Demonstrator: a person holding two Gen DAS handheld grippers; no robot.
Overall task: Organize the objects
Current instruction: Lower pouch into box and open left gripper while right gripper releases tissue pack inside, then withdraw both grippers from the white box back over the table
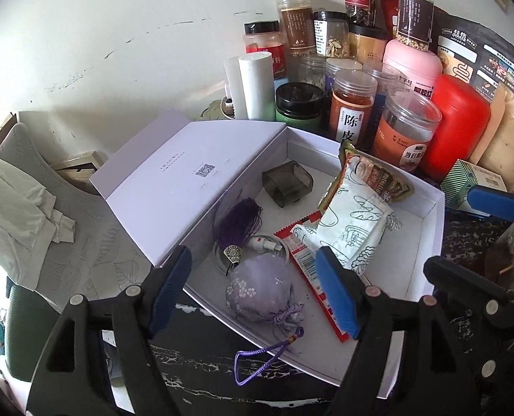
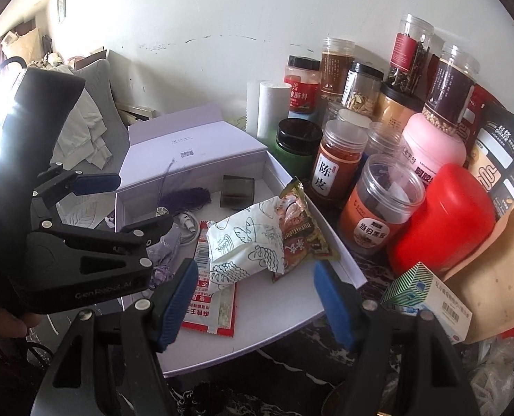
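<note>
Jaws of the left gripper [image 1: 253, 291] spread apart, nothing pressed between the blue pads; jaws of the right gripper [image 2: 257, 303] likewise released and empty. Both hanging above the near edge of the white box [image 1: 433, 215], pointing down into it.

Judged well along: box standing open, lid [image 1: 187, 176] tipped back toward the upper left of the left wrist view, and already loaded. From left to right inside: purple tassel [image 1: 237, 220], white cable [image 1: 267, 242], lilac pouch [image 1: 258, 293] low in the frame, its cord loop [image 1: 253, 364] spilling over the near rim, smoky plastic case [image 1: 288, 182] at the far wall, red sachet [image 1: 312, 263], patterned white packet [image 1: 350, 225], brown snack bag [image 1: 378, 176].

Probably still left: tucking the cord in, closing the lid. Jars [image 1: 354, 111] and red canister [image 1: 459, 124] crowded at upper right, outside the box, possibly waiting too.

Pouch lying directly between the left pads in the picture, though below them, untouched. Packet and sachet sitting just above the gap of the right jaws, also untouched.
</note>
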